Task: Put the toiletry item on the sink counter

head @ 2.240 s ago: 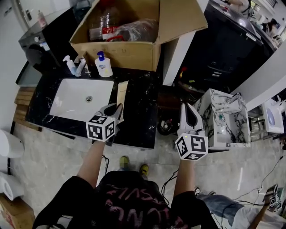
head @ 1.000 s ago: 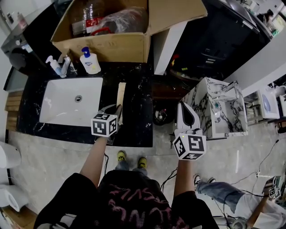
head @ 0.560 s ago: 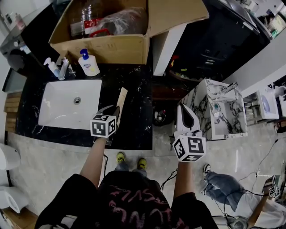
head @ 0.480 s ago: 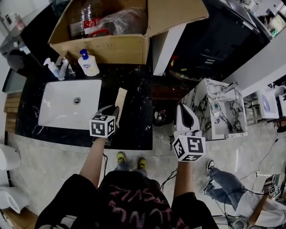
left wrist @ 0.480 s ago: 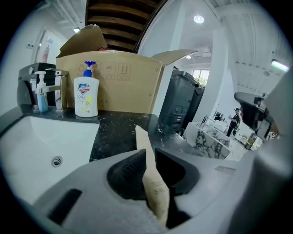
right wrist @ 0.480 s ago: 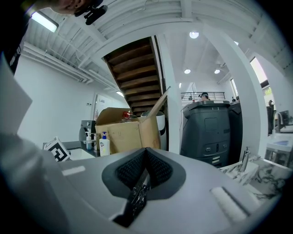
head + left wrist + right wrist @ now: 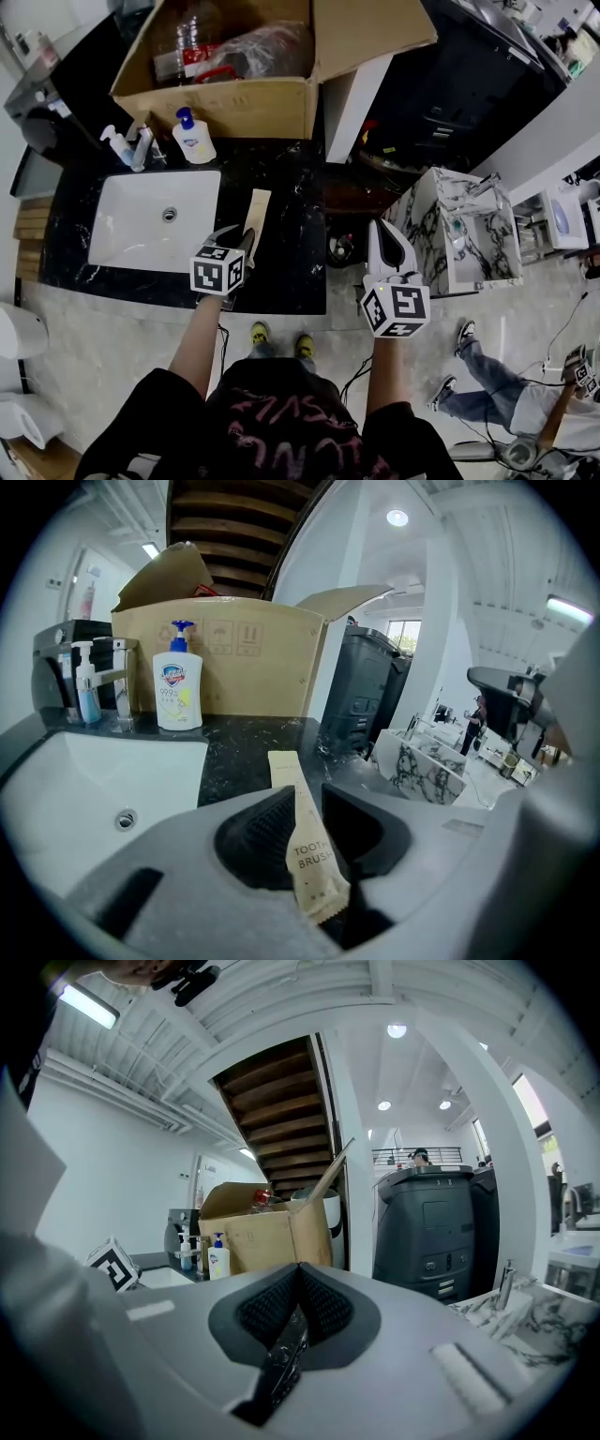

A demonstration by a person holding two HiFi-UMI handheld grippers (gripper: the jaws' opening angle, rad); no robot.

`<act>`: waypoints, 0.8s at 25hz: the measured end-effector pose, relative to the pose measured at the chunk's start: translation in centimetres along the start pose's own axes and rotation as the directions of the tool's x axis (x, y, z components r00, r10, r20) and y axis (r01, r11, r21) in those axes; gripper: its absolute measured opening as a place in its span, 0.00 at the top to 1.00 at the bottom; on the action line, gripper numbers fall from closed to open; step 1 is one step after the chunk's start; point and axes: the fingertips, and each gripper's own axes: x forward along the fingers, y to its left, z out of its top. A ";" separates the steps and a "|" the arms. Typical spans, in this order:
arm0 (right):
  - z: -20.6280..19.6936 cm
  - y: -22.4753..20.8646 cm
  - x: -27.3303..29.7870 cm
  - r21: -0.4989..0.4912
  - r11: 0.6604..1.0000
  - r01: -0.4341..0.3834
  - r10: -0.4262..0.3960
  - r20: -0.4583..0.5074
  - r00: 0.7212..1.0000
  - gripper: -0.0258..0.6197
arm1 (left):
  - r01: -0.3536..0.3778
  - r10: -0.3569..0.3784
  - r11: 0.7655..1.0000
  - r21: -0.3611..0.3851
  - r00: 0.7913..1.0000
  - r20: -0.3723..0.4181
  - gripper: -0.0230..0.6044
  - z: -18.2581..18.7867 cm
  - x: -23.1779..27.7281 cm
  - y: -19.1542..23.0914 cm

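Cannot see the far side of the cardboard box [image 7: 225, 108], cut off by the head view's top edge, nor tell its contents under crumpled plastic [image 7: 267, 52]. In front of the box, cannot read the soap bottle [image 7: 194, 141] label, nor see the toothbrush packet's [image 7: 256, 208] near end under the left gripper [image 7: 242, 236].

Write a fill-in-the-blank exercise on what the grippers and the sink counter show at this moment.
1. The left gripper grips a paper packet printed with the words ____.
2. The right gripper has its jaws ____, with nothing between them.
3. The soap bottle in front of the cardboard box has a ____ pump.
4. The sink set in the black counter is ____.
Missing words: tooth brush; shut; blue; white.
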 end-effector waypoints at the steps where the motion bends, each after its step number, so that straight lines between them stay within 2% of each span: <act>1: 0.1 0.1 -0.1 0.001 1.000 0.002 -0.002 0.003 1.000 0.95 | -0.001 0.001 1.000 0.006 1.000 0.006 0.81 0.2 -0.3 -0.1; 11: 1.1 1.2 -1.9 0.022 1.000 -0.001 0.001 0.039 0.999 0.95 | -0.025 0.018 0.997 0.078 0.996 0.090 0.91 2.7 -4.1 -1.1; 14: 1.6 1.2 -2.4 0.030 1.000 0.007 -0.009 0.054 0.999 0.95 | -0.032 0.024 0.997 0.068 0.992 0.121 0.96 3.6 -5.4 -1.1; 20: 2.3 1.0 -3.4 0.023 1.000 0.006 -0.008 0.067 0.998 0.95 | -0.040 0.027 0.997 0.066 0.981 0.191 0.96 5.9 -8.1 -1.7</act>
